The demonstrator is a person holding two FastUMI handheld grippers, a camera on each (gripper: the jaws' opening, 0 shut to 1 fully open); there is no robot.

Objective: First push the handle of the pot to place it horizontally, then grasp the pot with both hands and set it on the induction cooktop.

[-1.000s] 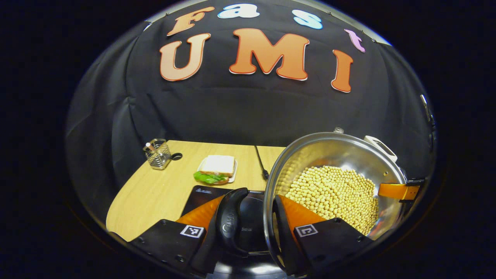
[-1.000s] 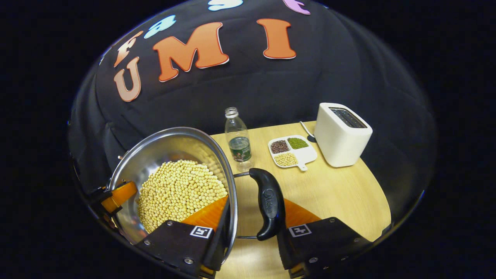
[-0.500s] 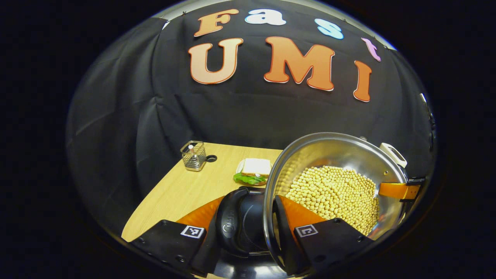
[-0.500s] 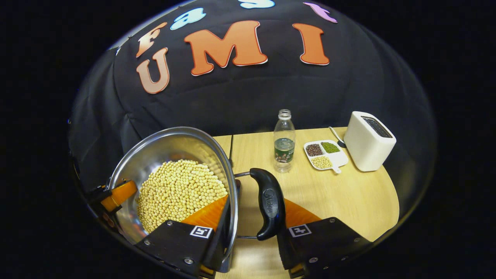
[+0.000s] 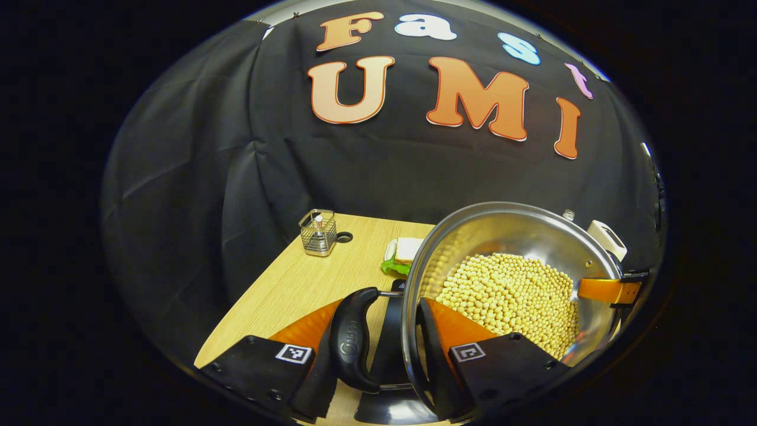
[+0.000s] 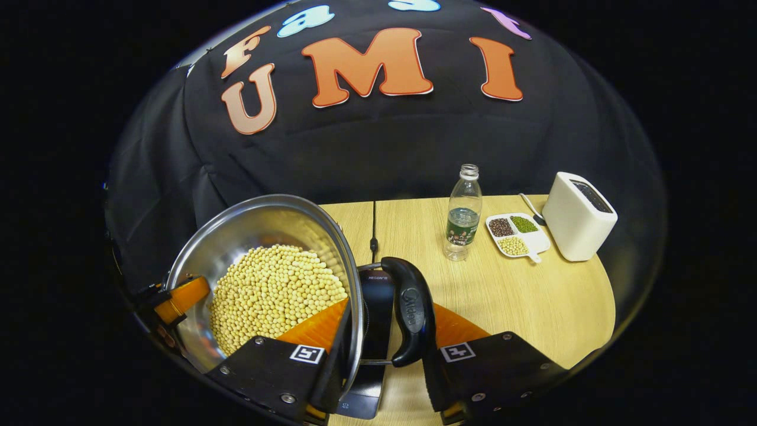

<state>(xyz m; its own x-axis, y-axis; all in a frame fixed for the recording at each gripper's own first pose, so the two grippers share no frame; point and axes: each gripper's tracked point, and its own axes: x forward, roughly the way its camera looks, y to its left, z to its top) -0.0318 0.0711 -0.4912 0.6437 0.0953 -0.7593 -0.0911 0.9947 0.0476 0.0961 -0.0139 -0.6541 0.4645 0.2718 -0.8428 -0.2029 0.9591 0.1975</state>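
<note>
Carrying the pot (image 5: pixel 514 278) of beans above the desk (image 6: pixel 502 296), the left gripper (image 5: pixel 378 361) and right gripper (image 6: pixel 378 361) each pinch a side handle together with the rim. The lift is judged done. Remaining: lowering the pot onto the induction cooktop (image 6: pixel 372 307), which lies beneath it near the desk's front edge.

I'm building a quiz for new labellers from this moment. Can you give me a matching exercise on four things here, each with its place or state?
1 pot
2 water bottle
3 toaster
4 wire basket

A at the table's far left corner
B white, at the table's right end
C holds yellow beans, gripped at both handles
D upright beside the divided dish

1-C, 2-D, 3-B, 4-A
</note>
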